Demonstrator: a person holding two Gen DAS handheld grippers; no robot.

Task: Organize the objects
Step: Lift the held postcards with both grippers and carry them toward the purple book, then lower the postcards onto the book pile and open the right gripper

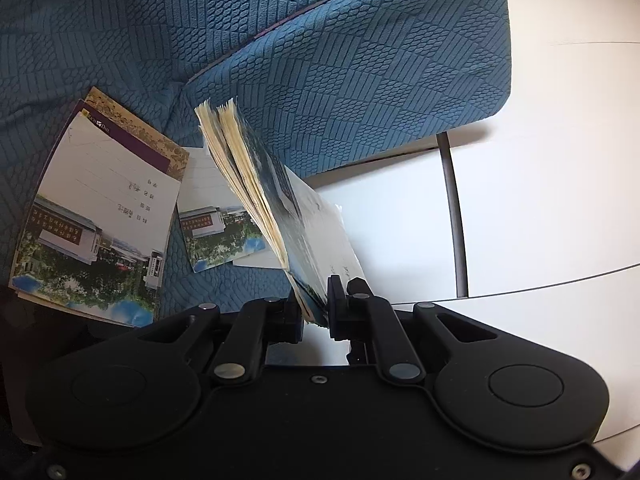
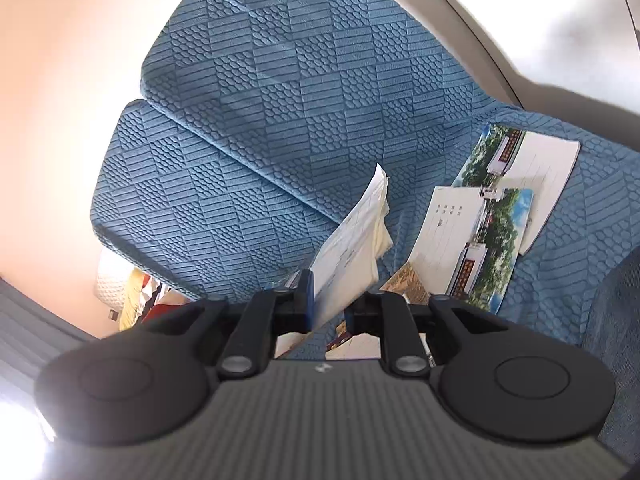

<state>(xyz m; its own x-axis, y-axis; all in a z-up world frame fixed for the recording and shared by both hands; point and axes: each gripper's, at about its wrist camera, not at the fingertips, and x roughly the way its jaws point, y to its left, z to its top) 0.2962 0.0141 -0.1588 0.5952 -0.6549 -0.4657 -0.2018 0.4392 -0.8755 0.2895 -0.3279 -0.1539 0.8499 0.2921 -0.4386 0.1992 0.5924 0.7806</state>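
Blue quilted sofa (image 1: 120, 40), notebooks scattered on the seat. Left tongs (image 1: 316, 312) are clenched on a notebook (image 1: 272, 196), lifted near the seat's front edge. Right tongs (image 2: 328, 308) spread around loose pages (image 2: 352, 248), not gripping. Stack (image 1: 100, 216) begun; one booklet (image 1: 216, 224) remains loose.

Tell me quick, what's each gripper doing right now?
Left gripper: closed on a notebook, held by its edge.
Right gripper: open, a booklet between its fingers, unclamped.
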